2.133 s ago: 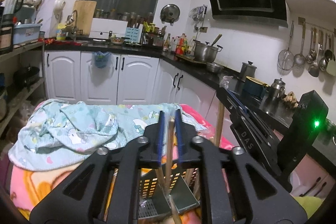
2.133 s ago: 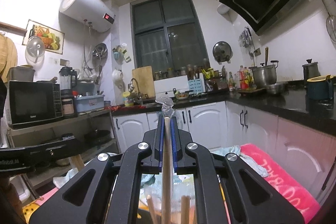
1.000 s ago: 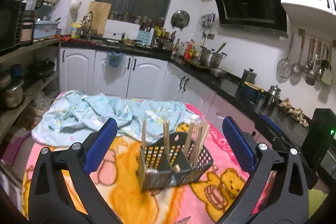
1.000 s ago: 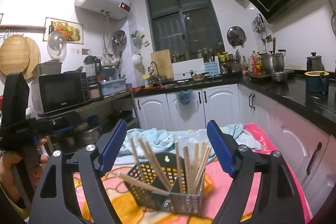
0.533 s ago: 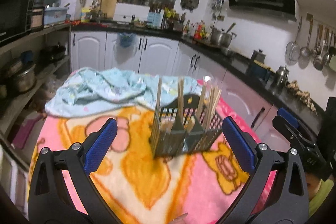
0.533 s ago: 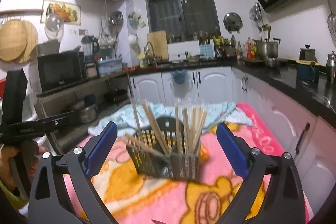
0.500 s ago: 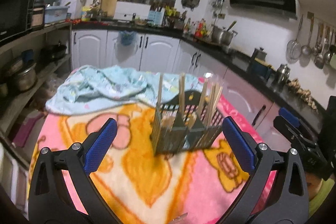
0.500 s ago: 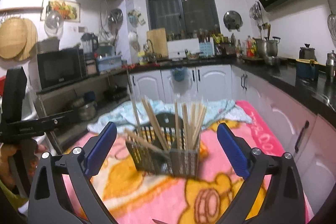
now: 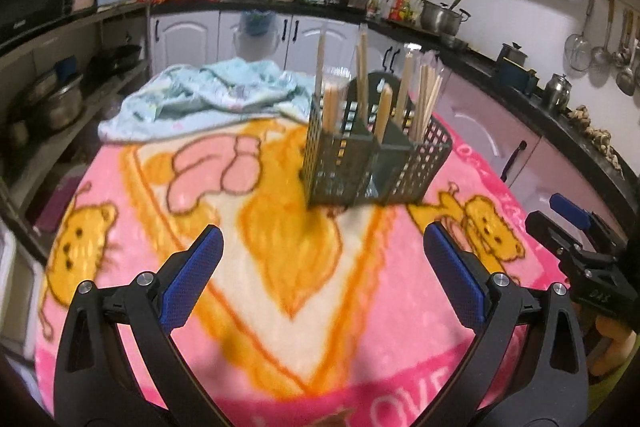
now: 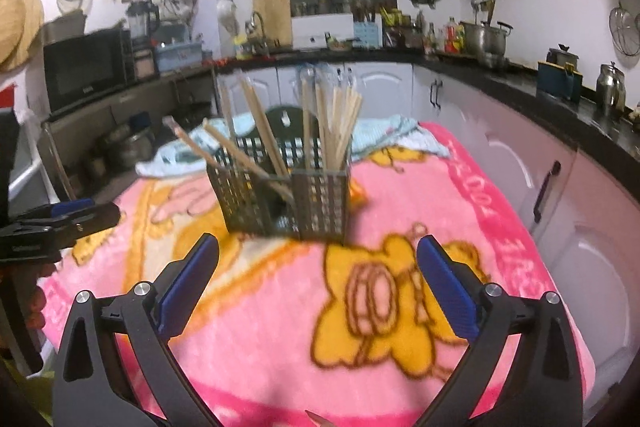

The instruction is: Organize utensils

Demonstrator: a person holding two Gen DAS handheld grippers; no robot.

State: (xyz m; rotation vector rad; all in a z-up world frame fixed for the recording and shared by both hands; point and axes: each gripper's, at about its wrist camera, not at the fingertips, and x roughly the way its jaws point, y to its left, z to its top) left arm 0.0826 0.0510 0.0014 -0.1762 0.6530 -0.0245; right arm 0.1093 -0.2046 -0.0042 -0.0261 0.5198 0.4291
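**Both grippers spread, nothing held**

Left gripper (image 9: 322, 277) and right gripper (image 10: 318, 279): jaws wide apart, nothing between them; the right's jaws have just been opening. One mesh utensil basket (image 10: 280, 201) of upright chopsticks (image 10: 340, 123), too bunched to count, stands mid pink blanket (image 9: 280, 307). Blanket lettering reads "LOVE", partly cut off.
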